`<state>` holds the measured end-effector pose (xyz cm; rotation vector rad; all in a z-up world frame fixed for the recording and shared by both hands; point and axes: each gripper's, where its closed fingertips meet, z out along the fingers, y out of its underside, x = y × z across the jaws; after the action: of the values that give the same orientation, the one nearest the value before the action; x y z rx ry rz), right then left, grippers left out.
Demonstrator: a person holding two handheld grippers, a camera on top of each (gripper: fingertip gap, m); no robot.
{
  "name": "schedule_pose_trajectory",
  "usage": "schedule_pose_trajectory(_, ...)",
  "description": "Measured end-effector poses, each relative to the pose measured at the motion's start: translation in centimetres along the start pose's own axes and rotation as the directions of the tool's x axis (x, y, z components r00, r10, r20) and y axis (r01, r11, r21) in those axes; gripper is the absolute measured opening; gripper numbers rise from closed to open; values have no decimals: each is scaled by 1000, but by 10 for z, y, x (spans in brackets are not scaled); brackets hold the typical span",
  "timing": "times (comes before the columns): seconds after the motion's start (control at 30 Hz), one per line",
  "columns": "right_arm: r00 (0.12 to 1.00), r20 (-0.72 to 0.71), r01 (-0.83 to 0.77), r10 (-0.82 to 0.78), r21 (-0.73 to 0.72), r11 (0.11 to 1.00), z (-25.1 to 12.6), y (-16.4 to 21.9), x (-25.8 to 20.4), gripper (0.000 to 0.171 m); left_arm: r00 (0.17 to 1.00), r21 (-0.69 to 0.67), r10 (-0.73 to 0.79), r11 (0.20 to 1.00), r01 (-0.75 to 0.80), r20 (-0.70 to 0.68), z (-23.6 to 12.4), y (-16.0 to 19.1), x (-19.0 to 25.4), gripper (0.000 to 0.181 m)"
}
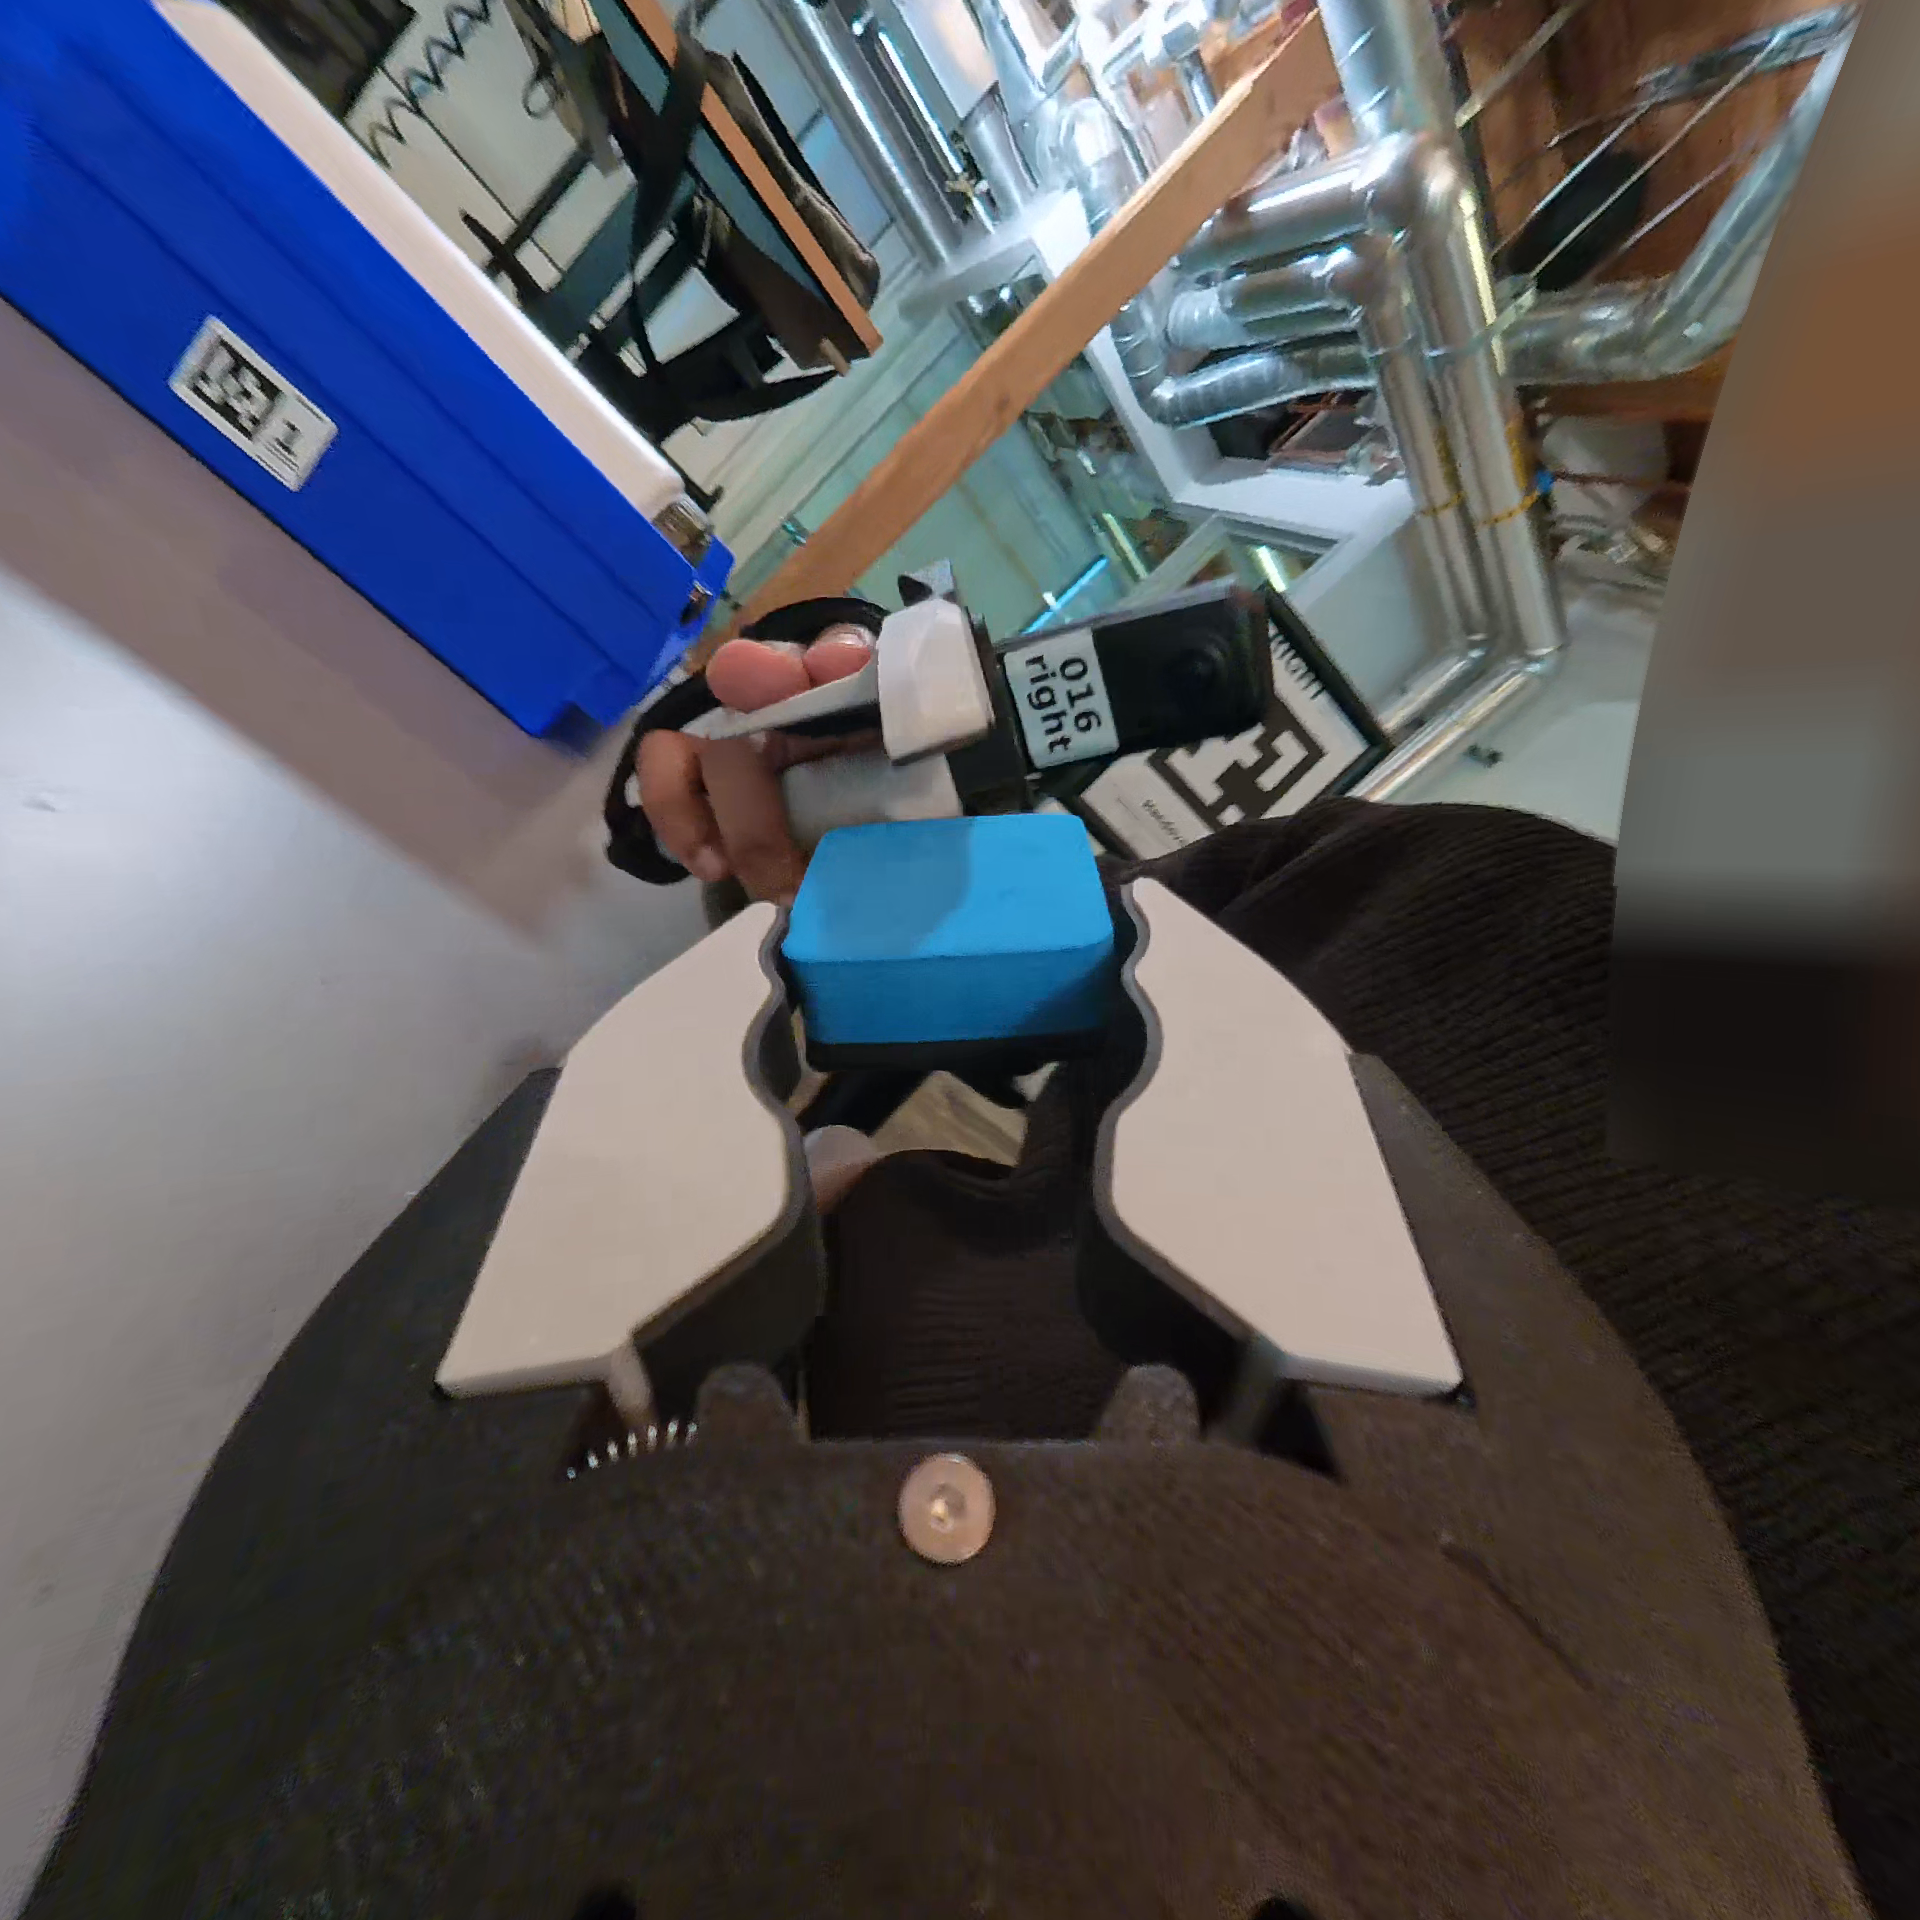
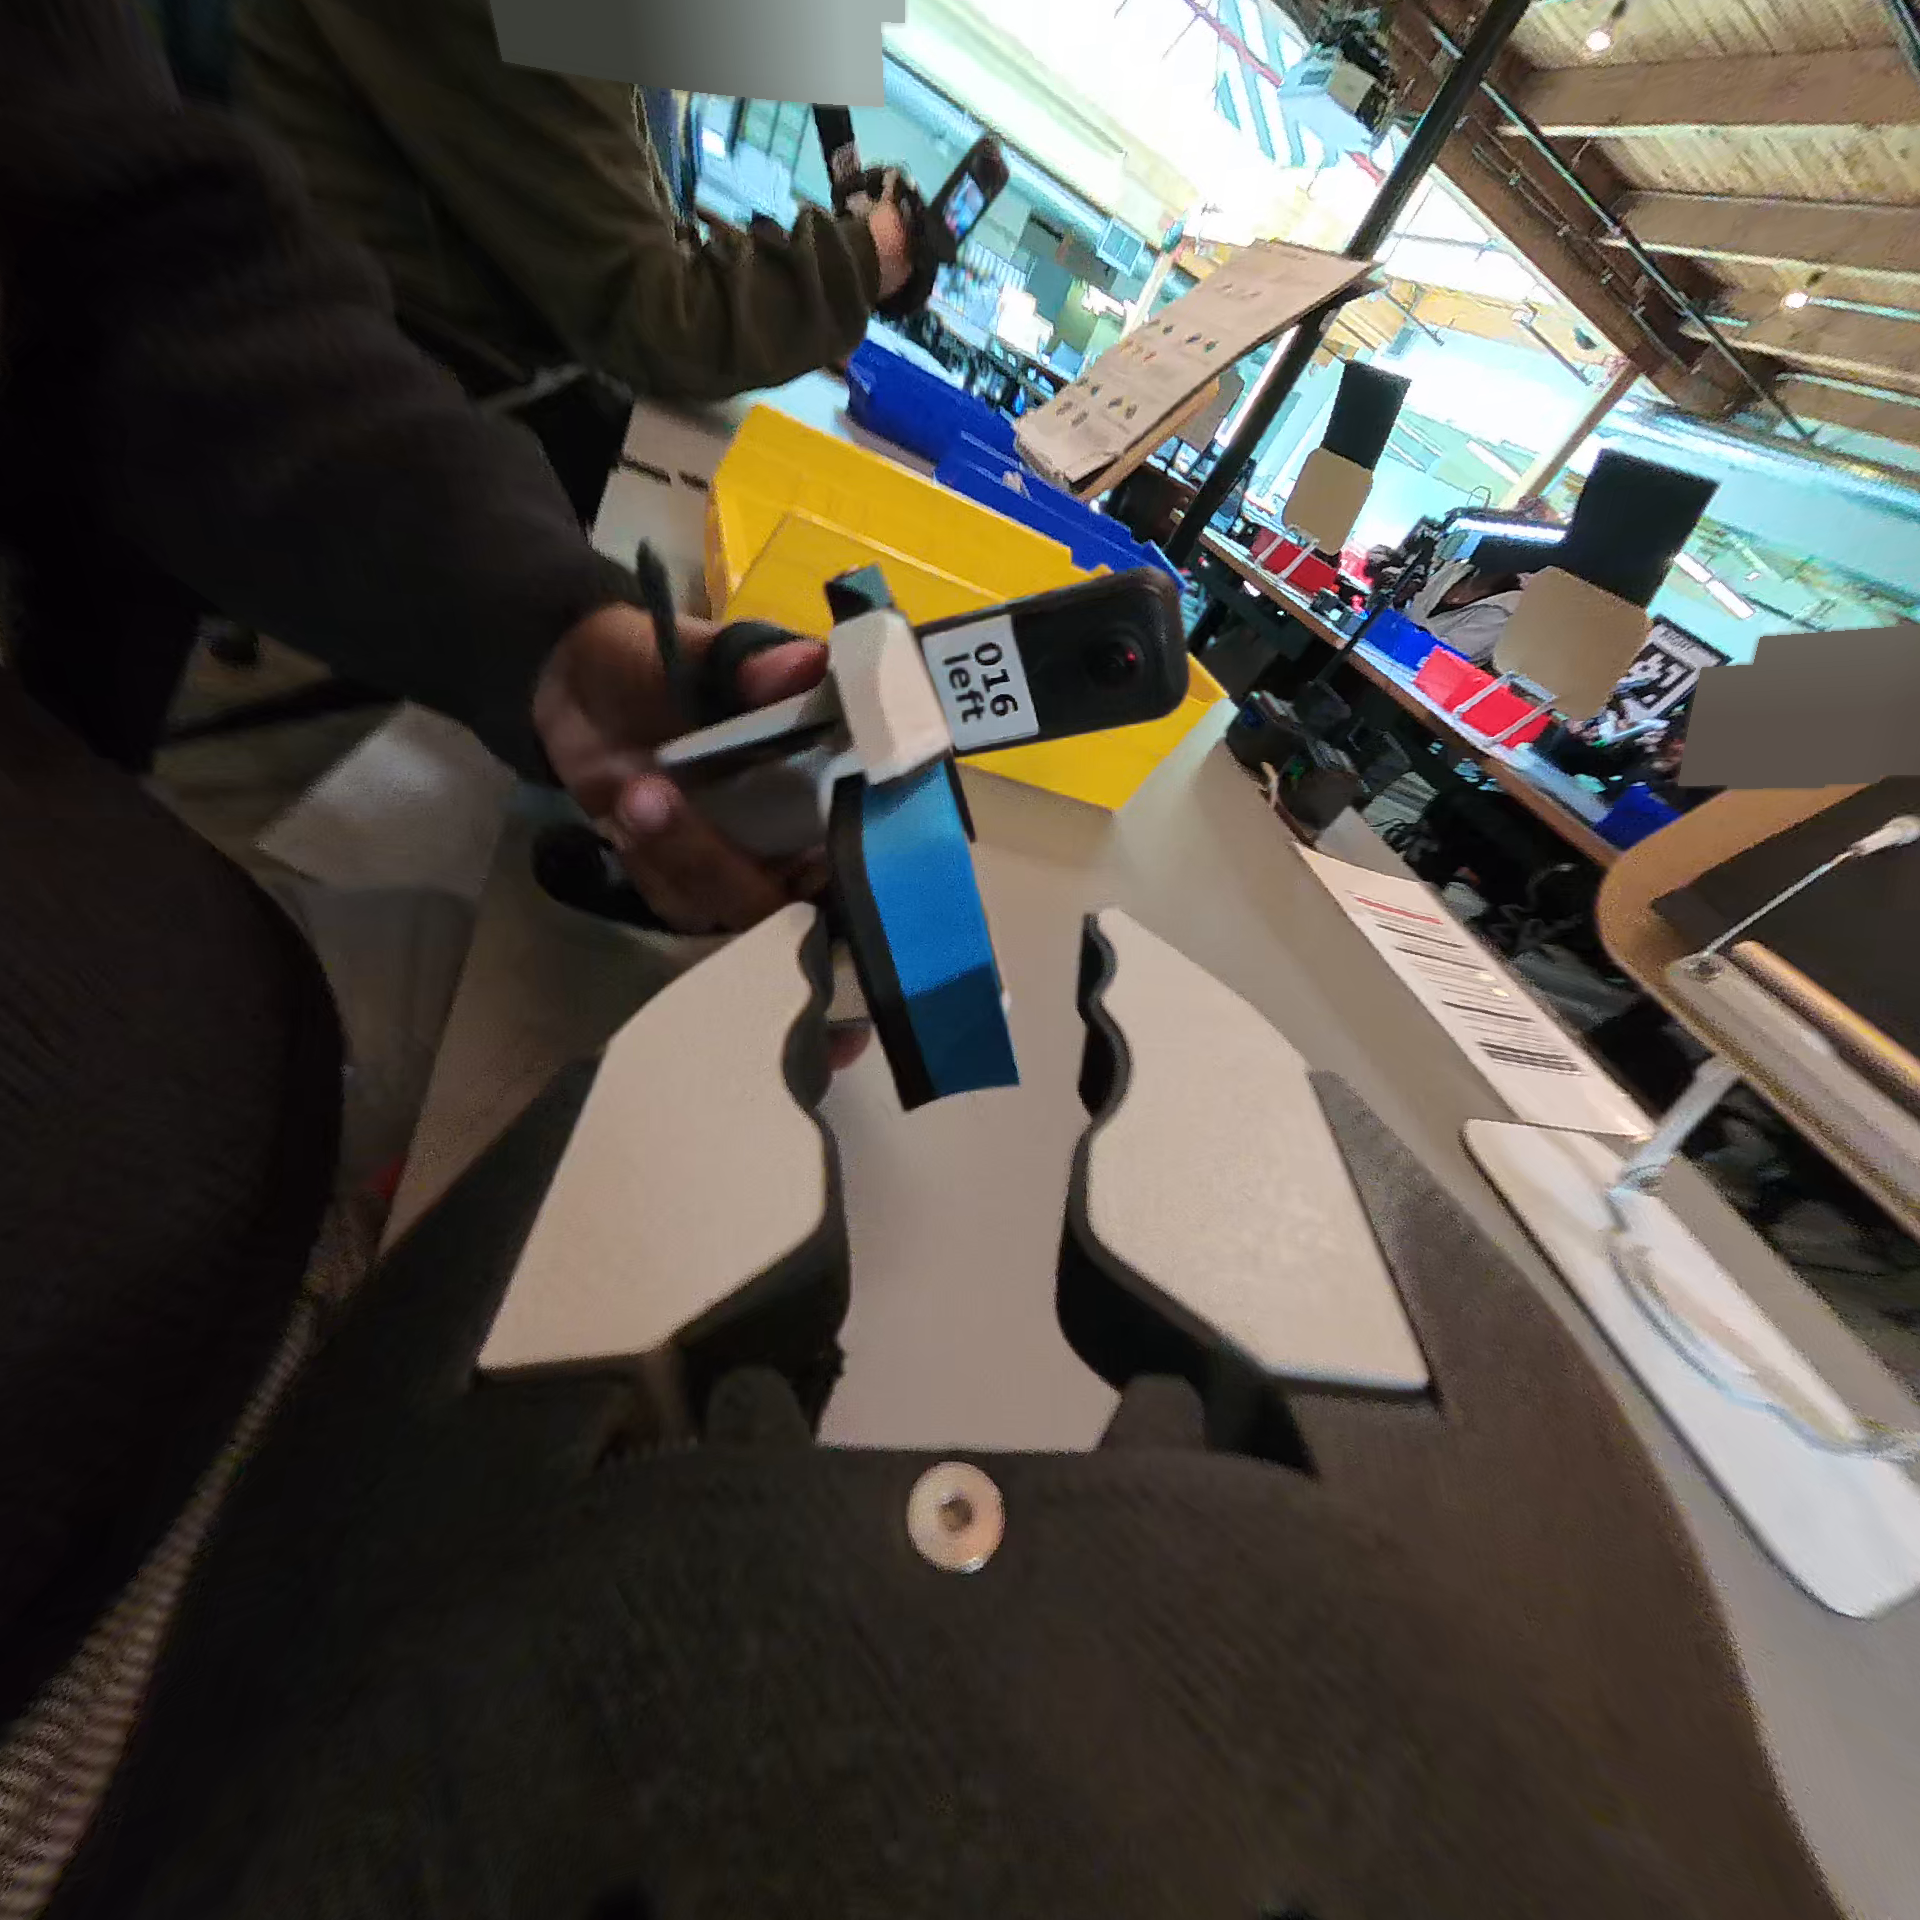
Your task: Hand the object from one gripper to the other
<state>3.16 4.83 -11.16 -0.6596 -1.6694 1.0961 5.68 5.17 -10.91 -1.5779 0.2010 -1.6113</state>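
Evidently the block [image 1: 951,940] is a rigid blue slab on a thin black base, small and probably light, with smooth faces that could slip. It is off the tabletop [image 2: 1195,831], pinched at its sides between the left gripper [image 1: 954,971] fingertips. The right gripper [image 2: 956,997] is spread, its fingers flanking the block's lower end without clearly touching. That free end, across the flat blue and black faces, looks like the best hold.
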Motion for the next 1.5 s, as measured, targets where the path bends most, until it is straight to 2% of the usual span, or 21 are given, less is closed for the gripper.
schedule_pose_trajectory(0.07,996,-4,94,-95,-38,995,1,3,-4,26,996,6,-82,997,82,-32,1,1,1,60)
schedule_pose_trajectory(0.13,991,-17,135,-136,-57,989,1,2,-6,24,990,25,-121,992,123,-68,1,-1,3,60)
schedule_pose_trajectory(0.27,997,-8,70,-71,-72,995,2,3,-5,24,997,72,-69,995,72,-43,0,-6,0,63)
schedule_pose_trajectory(0.37,1000,-10,2,-3,-73,997,1,4,-2,23,999,127,-8,992,3,45,-4,-14,-11,88)
schedule_pose_trajectory(0.43,999,-19,-38,36,-66,997,0,4,2,23,998,156,14,987,-24,64,-7,-20,-12,93)
schedule_pose_trajectory(0.6,966,8,-258,259,-49,965,-2,6,7,23,985,160,126,976,-145,121,-9,-24,-10,99)
schedule_pose_trajectory(0.73,832,97,-546,546,-29,837,-4,6,9,23,945,89,270,953,-289,183,-5,-20,-8,102)
schedule_pose_trajectory(0.83,722,136,-684,678,-7,729,-6,6,15,23,912,18,364,927,-374,191,0,-13,-5,97)
schedule_pose_trajectory(0.93,678,148,-728,719,4,686,-8,6,18,23,893,-25,411,910,-414,183,3,-7,-2,84)
schedule_pose_trajectory(1.13,618,197,-775,761,-11,632,-5,4,11,23,876,-21,445,893,-449,184,-2,-10,1,49)
schedule_pose_trajectory(1.23,604,214,-784,768,-17,621,-5,3,9,24,889,-13,424,903,-428,172,-5,-11,2,26)
schedule_pose_trajectory(1.37,607,209,-781,767,-20,624,-4,6,9,24,922,-1,351,935,-355,162,-7,-11,-3,21)
schedule_pose_trajectory(1.4,610,205,-780,765,-16,626,-3,7,9,28,929,12,335,940,-341,156,-8,-12,-2,21)
schedule_pose_trajectory(1.5,643,159,-761,749,21,649,-2,10,16,54,948,77,282,952,-295,148,-13,-21,-1,22)
